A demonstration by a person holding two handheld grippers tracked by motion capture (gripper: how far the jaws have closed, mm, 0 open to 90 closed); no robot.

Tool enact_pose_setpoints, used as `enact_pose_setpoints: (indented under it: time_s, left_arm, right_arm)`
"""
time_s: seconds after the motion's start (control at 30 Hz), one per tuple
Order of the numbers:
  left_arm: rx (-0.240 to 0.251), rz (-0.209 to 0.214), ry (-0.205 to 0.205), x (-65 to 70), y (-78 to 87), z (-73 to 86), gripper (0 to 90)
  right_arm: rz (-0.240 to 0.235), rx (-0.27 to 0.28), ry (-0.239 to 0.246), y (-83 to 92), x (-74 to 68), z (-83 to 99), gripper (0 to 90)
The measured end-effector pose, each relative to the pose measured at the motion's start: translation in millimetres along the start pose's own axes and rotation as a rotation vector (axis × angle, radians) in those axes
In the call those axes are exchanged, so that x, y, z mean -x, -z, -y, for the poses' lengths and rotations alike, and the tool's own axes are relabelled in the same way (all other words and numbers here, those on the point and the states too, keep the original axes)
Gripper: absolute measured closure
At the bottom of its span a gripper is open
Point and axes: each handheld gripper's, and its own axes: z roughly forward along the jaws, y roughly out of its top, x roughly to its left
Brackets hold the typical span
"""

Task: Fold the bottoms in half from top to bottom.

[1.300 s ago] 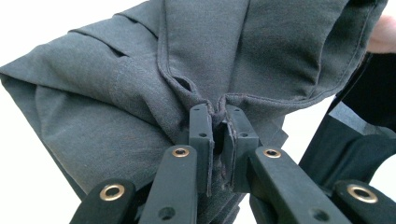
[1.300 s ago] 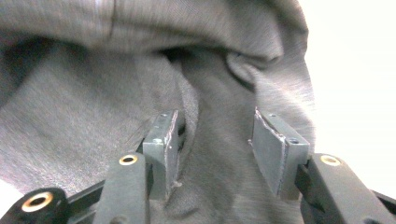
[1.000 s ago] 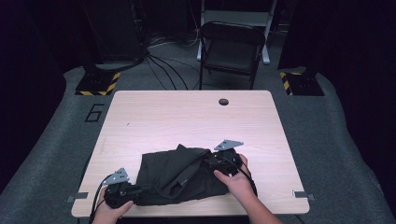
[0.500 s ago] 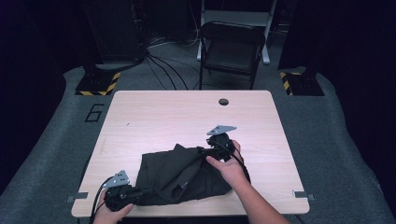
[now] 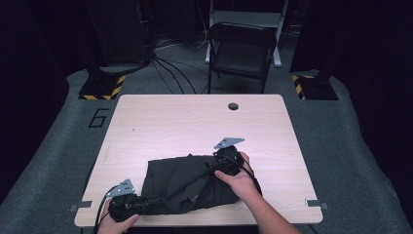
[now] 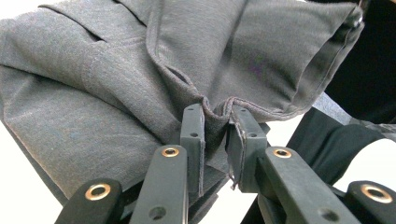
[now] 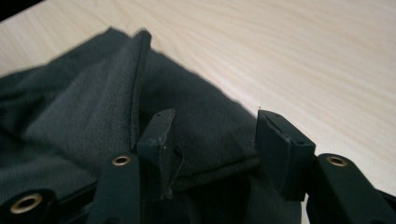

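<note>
Pinching a hemmed fold of the dark garment at the table's near edge, about seven o'clock, your left gripper anchors that corner, though its jaws have just been easing apart. Farther off, at four o'clock, your right gripper stands open astride the garment's far edge, probably to take a second hold.

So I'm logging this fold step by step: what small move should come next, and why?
Probably close the right tongs on the cloth edge lying between their open jaws. The left tongs have a fold between their jaws, which have just been easing open, so the far side likely needs a grip before the cloth can be lifted or pulled across the table.
</note>
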Motion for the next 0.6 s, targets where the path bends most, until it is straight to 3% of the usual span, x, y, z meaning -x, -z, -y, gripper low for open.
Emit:
enact_pose_setpoints:
  time_s: [0.27, 0.4, 0.47, 0.6]
  left_arm:
    - [-0.007, 0.015, -0.009, 0.7, -0.4, -1.5, 71.4]
    - [0.042, 0.048, 0.0, 1.8, 5.2, -3.2, 62.8]
    - [0.069, 0.033, 0.001, 2.3, 7.7, -4.0, 57.1]
    - [0.06, -0.031, 0.012, -3.4, 7.2, -5.6, 50.0]
  right_arm:
    - [-0.019, -0.017, -0.017, 0.8, 4.5, 38.2, 44.9]
    - [-0.03, -0.008, -0.023, -0.2, 6.4, 52.5, 43.4]
    - [-0.026, -0.024, -0.028, -0.7, 5.8, 56.1, 42.4]
    - [-0.005, -0.032, -0.017, 1.5, 6.9, 55.5, 42.9]
